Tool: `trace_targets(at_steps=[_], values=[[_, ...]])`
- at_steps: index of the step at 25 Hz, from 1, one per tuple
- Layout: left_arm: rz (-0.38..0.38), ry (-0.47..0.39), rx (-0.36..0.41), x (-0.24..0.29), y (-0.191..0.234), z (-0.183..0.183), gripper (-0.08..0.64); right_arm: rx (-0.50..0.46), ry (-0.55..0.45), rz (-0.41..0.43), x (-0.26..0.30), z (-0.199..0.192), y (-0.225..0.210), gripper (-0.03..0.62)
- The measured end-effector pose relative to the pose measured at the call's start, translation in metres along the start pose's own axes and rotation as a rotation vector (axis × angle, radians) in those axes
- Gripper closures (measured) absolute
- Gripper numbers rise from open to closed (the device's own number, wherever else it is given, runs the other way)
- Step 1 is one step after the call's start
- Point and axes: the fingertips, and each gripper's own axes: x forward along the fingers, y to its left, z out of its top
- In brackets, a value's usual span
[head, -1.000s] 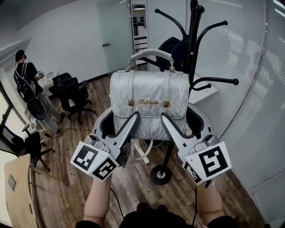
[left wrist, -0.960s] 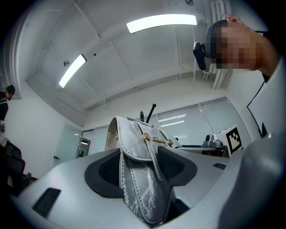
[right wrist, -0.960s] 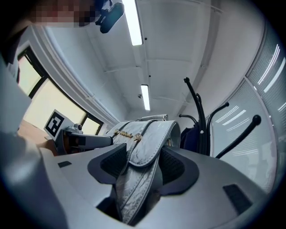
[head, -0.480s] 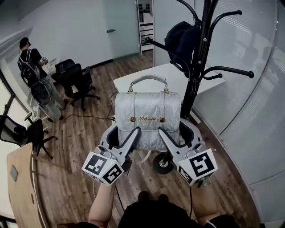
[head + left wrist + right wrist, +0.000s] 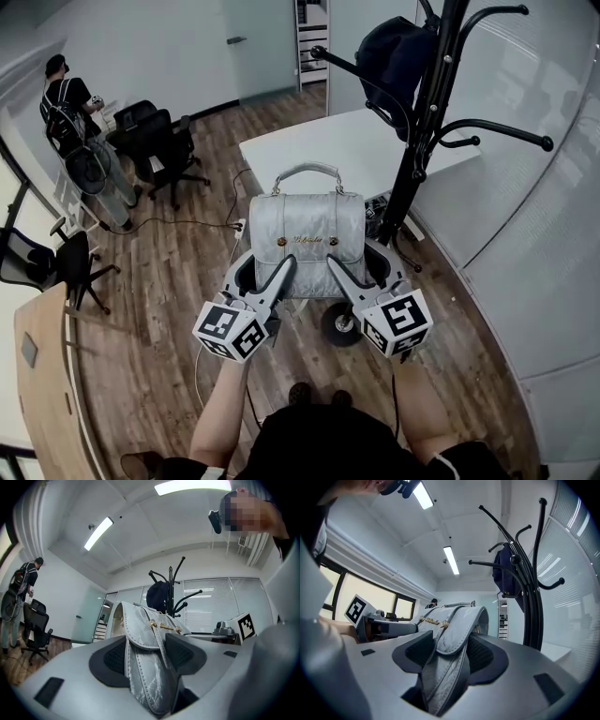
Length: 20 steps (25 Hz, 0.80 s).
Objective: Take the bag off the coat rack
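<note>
A silver quilted handbag (image 5: 307, 239) with gold studs and a top handle (image 5: 307, 172) hangs in the air in front of me, clear of the hooks of the black coat rack (image 5: 424, 131). My left gripper (image 5: 266, 265) is shut on the bag's left edge and my right gripper (image 5: 360, 262) on its right edge. In the left gripper view the bag's side (image 5: 146, 667) is pinched between both black pads (image 5: 114, 660). The right gripper view shows the same: the bag (image 5: 449, 641) is squeezed between the pads (image 5: 481, 654), with the rack (image 5: 532, 583) to the right.
A dark backpack (image 5: 394, 52) still hangs high on the rack. The rack's round base (image 5: 336, 323) sits on the wood floor below the bag. Behind stands a white table (image 5: 328, 145). Office chairs (image 5: 155, 159) and a person (image 5: 61, 94) are far left. A glass wall runs along the right.
Both grippers have carried the bag down and back toward me, away from the rack's hooks. The rack now stands apart, to the bag's upper right.
</note>
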Motion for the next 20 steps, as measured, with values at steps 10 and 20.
trace_targets(at_steps=[10, 20], values=[[0.016, 0.045, 0.003, 0.008, 0.003, -0.018, 0.316, 0.037, 0.012, -0.014, 0.004, -0.021, -0.008, 0.354], [0.013, 0.048, 0.015, 0.008, 0.001, -0.013, 0.316, 0.030, 0.007, -0.014, 0.004, -0.018, -0.009, 0.354]])
